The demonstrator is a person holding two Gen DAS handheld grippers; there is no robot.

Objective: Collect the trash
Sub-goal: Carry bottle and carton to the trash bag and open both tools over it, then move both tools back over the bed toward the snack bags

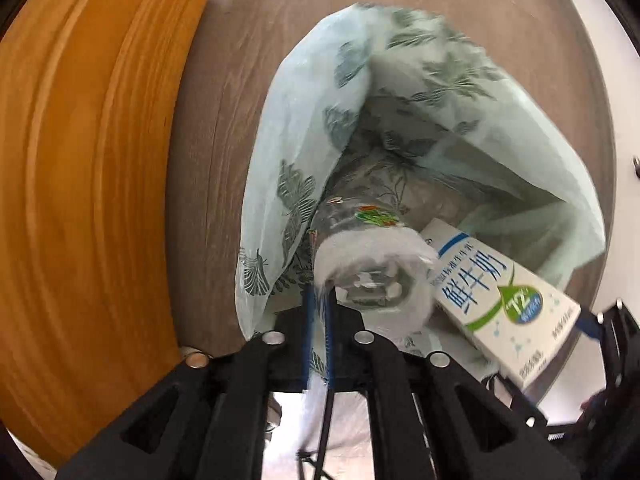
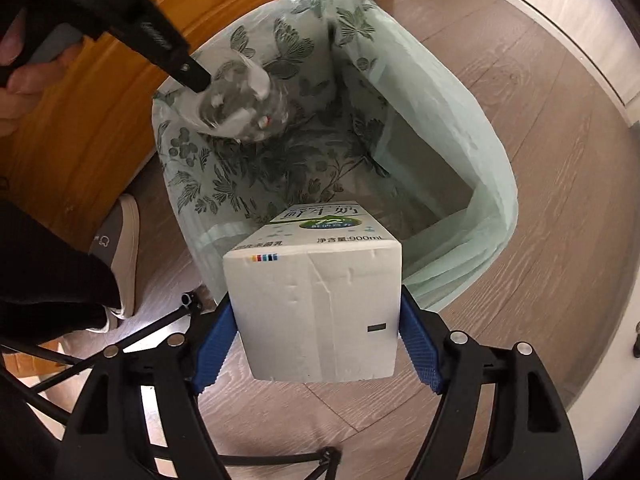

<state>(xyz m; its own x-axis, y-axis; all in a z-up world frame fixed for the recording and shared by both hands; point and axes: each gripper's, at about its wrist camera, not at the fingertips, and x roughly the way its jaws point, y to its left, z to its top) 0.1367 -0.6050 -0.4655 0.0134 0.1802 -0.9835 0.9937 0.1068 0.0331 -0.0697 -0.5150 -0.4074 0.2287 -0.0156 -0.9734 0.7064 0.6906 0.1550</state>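
Blue pads of the right gripper point(image 2: 316, 344) clamp the milk carton point(image 2: 316, 316) by its flat sides, base toward the camera and top tipped toward the lined trash bin point(image 2: 492, 200), likely so it drops straight in. Across the mouth, the left gripper point(image 1: 319, 304) pinches the rim of a clear plastic cup point(image 1: 372, 284) between nearly closed fingers, hanging it inside the bag. Open room remains mid-bin; the wooden cabinet point(image 2: 100, 120) crowds the left rim.

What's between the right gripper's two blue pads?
The white milk carton: in the right wrist view the right gripper clamps its base between both pads, above the open green butterfly-print trash bag.
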